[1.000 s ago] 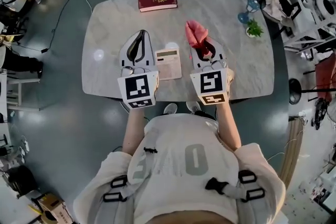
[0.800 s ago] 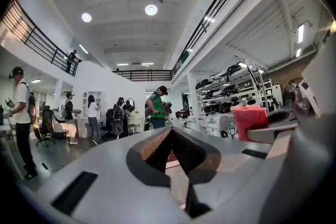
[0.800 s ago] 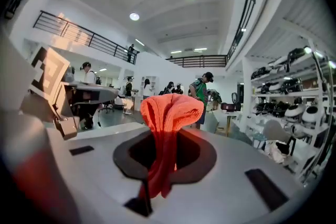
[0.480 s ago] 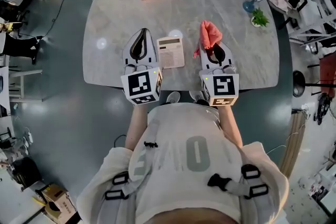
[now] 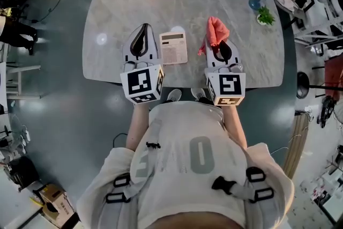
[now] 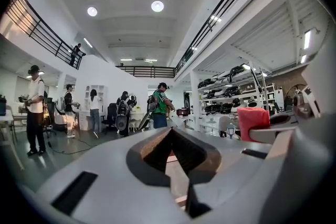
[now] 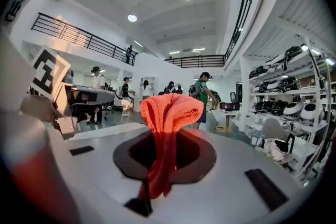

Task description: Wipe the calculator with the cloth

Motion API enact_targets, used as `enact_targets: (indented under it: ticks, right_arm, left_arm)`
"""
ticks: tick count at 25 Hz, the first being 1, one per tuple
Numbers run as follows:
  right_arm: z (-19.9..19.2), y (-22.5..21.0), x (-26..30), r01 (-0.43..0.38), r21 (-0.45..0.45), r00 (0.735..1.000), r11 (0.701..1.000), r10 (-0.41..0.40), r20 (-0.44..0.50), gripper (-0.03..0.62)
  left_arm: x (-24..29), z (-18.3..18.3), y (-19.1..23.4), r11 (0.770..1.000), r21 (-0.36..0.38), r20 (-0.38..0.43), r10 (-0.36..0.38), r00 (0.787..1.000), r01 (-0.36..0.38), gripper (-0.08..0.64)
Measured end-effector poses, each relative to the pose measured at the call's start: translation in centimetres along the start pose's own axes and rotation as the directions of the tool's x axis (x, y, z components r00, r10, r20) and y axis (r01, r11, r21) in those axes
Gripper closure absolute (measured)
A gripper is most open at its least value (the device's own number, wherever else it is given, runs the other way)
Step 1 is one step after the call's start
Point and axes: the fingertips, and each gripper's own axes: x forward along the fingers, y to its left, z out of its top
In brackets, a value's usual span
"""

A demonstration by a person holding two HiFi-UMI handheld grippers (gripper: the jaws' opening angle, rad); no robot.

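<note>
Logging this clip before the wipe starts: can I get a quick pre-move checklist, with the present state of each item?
1. Cloth clamped in the right gripper: ok. The jaws are shut on it and a bunch sticks out past the tips.
2. Left gripper free: ok. Its jaws are together with nothing between them.
3. Calculator flat on the table, between the two grippers: ok.
4. Cloth on the calculator: not ok. It is off to the calculator's right, apart from it.
5. Left gripper steadying the calculator: cannot tell. It sits close beside the calculator's left edge.
</note>
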Motion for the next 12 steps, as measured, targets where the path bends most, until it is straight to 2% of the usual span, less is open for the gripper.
enact_targets:
  ticks: [12]
  right_arm:
    - [-0.2, 0.0, -0.6, 0.014, -0.014, 1.000, 1.000, -0.014, -0.009, 0.537]
  left_arm:
    - [-0.9, 0.2, 1.2, 1.000, 0.002, 0.001, 0.029, 1.000, -0.029, 0.539]
